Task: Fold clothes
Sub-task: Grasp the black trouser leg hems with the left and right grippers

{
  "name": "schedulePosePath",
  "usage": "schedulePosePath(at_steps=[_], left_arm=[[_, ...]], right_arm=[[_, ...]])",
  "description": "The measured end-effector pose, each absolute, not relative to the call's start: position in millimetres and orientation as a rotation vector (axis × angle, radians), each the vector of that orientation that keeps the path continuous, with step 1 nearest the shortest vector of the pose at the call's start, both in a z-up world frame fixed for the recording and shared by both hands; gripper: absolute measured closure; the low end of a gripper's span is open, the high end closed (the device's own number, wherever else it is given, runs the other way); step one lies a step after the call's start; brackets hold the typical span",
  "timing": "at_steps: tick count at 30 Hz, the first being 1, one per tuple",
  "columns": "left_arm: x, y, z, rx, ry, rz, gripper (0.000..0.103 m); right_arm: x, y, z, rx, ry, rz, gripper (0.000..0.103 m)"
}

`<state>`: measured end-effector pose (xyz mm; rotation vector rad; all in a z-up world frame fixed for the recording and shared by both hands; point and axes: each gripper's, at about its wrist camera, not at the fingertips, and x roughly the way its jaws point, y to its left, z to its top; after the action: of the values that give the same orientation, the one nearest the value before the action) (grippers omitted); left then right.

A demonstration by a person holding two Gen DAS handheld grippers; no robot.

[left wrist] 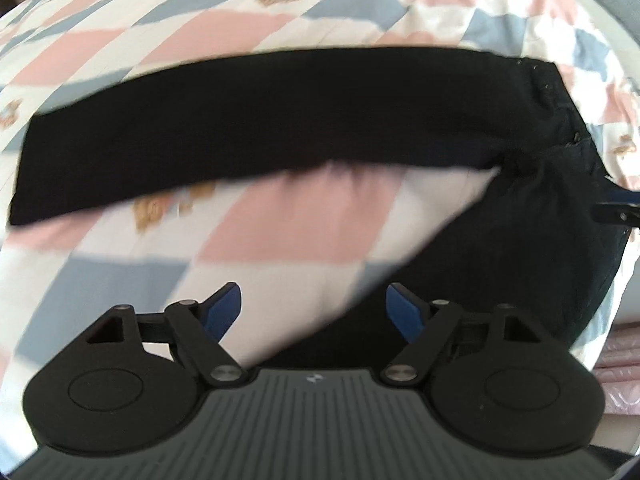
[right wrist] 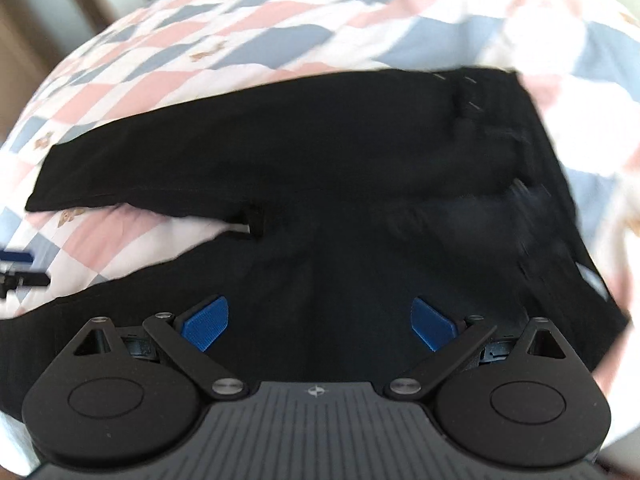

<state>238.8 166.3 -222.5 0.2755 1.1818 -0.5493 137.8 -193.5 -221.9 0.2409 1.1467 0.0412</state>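
**Black trousers spread on a checked quilt, both grippers released**

A pair of black trousers (left wrist: 256,116) lies on a bed covered by a quilt (left wrist: 280,224) with pink, grey-blue and white squares and small brown bear prints. One leg stretches flat across the bed from the waist toward the left. The second leg comes away from it at an angle toward the cameras, so the 2 legs make an open V with quilt showing between them. The waist part sits at the right, with a few pale stitches (right wrist: 466,80) on the band.

The left gripper (left wrist: 314,314) hangs above the quilt and the edge of the near leg. Its blue fingers (left wrist: 224,310) stand wide apart and hold nothing. The right gripper (right wrist: 320,322) is over the black cloth near the crotch; its blue fingers (right wrist: 206,326) are also spread, with only cloth below them, not pinched.

On each gripper body there is a small pale logo (right wrist: 316,391), but I cannot read any letters in it. No other writing is readable; the pictures are blurred at the edges.
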Motion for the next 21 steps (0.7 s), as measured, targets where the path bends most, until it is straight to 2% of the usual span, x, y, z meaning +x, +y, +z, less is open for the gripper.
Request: schedulePosePath(at_steps=[9,11,13,18,19,21], left_arm=[[381.2,167.5,-224.2,0.345,1.019,-0.715,0.029],[412.2,162.1,-228.7,0.369,1.016,-0.731,0.047],[440.7,156.3,-235.1,0.393,1.032,-0.764,0.058],[488.7,148.9,-254.7,0.522,1.061,-0.841,0.055],[494.7,149.8,-257.6,0.541,1.079,-0.860,0.052],[504.6,152.5,-264.0,0.579,1.131,-0.915,0.038]], right_arm=[[292.0,-218.5,-228.3,-0.013,1.099,0.423,0.016],[327.9,-221.2,-232.4,-0.087,1.113,0.474,0.021],[357.6,-225.3,-237.3,-0.135,1.134,0.505,0.022],[408.9,-243.9,-252.4,-0.187,1.195,0.595,0.028],[416.0,-248.0,-255.8,-0.191,1.211,0.612,0.028],[424.1,-252.9,-266.2,-0.188,1.255,0.651,0.028]])
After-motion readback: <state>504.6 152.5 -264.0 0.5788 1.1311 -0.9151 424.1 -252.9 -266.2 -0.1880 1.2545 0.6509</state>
